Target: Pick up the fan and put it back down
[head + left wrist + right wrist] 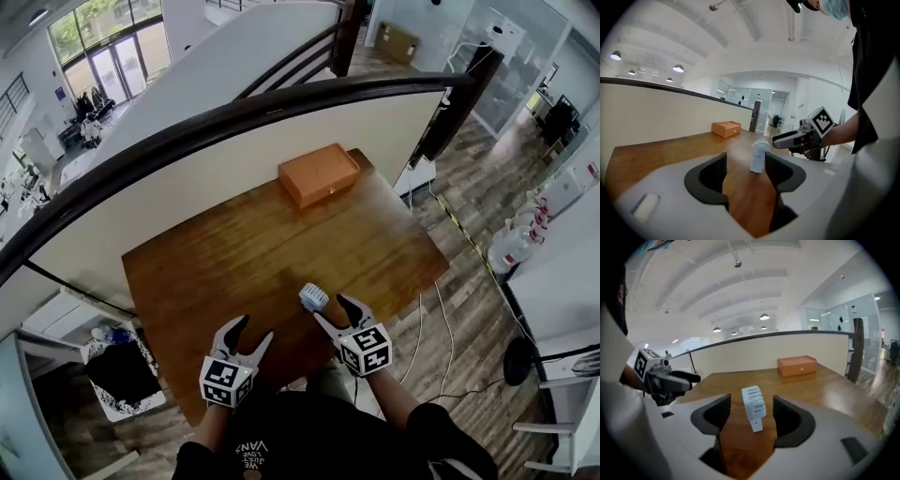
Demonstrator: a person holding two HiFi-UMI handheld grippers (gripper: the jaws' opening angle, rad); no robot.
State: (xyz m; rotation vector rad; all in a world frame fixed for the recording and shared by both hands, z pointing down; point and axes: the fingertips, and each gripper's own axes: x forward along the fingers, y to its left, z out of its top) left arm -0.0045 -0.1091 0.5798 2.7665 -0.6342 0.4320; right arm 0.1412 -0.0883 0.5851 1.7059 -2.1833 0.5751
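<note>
While the small white fan (314, 298) stands upright on the wooden tabletop (234, 253) near its front edge, the right gripper (752, 404) sits just behind it with its fingers (790, 420) spread wide. The fan shows in line with the gap between them and touches neither. The left gripper (745, 164) is held to the left of the right one and apart from the fan, its fingers (710, 178) likewise open and gripping nothing, and an orange box (319, 173) rests at the tabletop's far edge, well apart from the fan.
</note>
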